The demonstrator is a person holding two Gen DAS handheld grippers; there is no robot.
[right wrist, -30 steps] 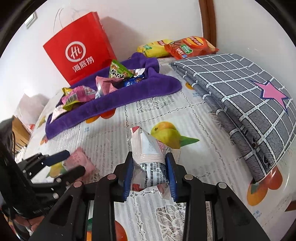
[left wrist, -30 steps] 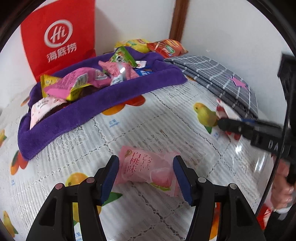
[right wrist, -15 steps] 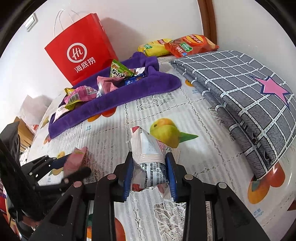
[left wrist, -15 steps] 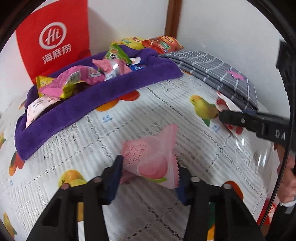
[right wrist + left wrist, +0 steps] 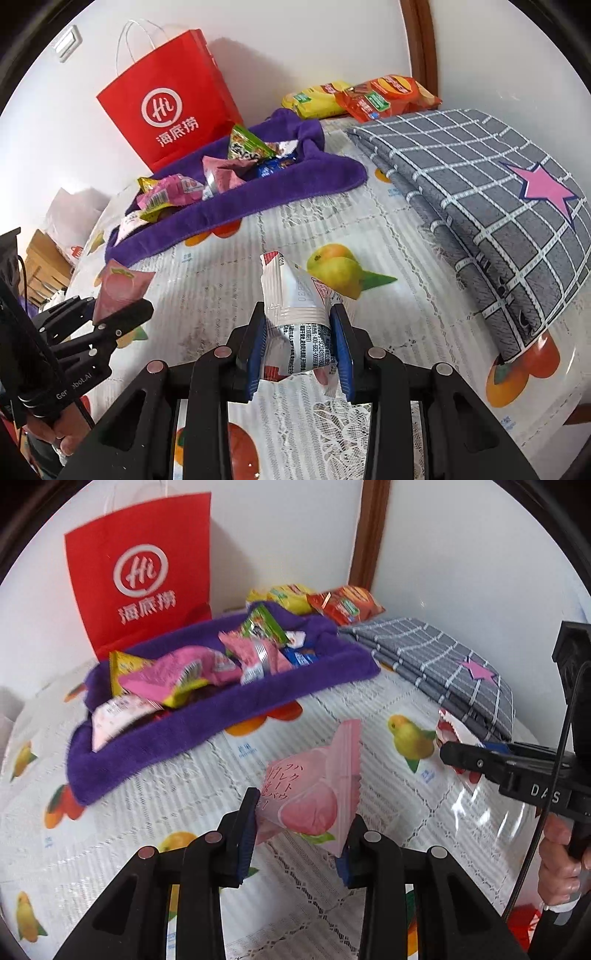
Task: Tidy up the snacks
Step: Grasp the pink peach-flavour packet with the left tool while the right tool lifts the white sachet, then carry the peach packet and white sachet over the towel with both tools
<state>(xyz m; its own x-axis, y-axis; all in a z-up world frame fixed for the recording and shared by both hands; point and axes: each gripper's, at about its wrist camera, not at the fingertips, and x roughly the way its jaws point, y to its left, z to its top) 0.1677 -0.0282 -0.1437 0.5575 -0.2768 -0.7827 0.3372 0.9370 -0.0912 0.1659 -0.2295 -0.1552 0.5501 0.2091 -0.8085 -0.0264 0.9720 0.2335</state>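
A purple plush fabric tray (image 5: 207, 720) holding loose snack packets (image 5: 177, 672) sits on the fruit-printed tablecloth (image 5: 147, 794); behind it stands a red paper bag (image 5: 140, 572), to its right a folded grey checked blanket (image 5: 480, 177).

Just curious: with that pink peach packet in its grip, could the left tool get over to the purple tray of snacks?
Probably yes. The left tool holds the pink peach packet off the tablecloth, and nothing lies between it and the purple tray.

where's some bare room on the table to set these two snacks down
Bare tablecloth lies between the purple tray and the grey folded cloth. The tray is heaped with snacks, and the far corner holds chip bags beside the red bag.
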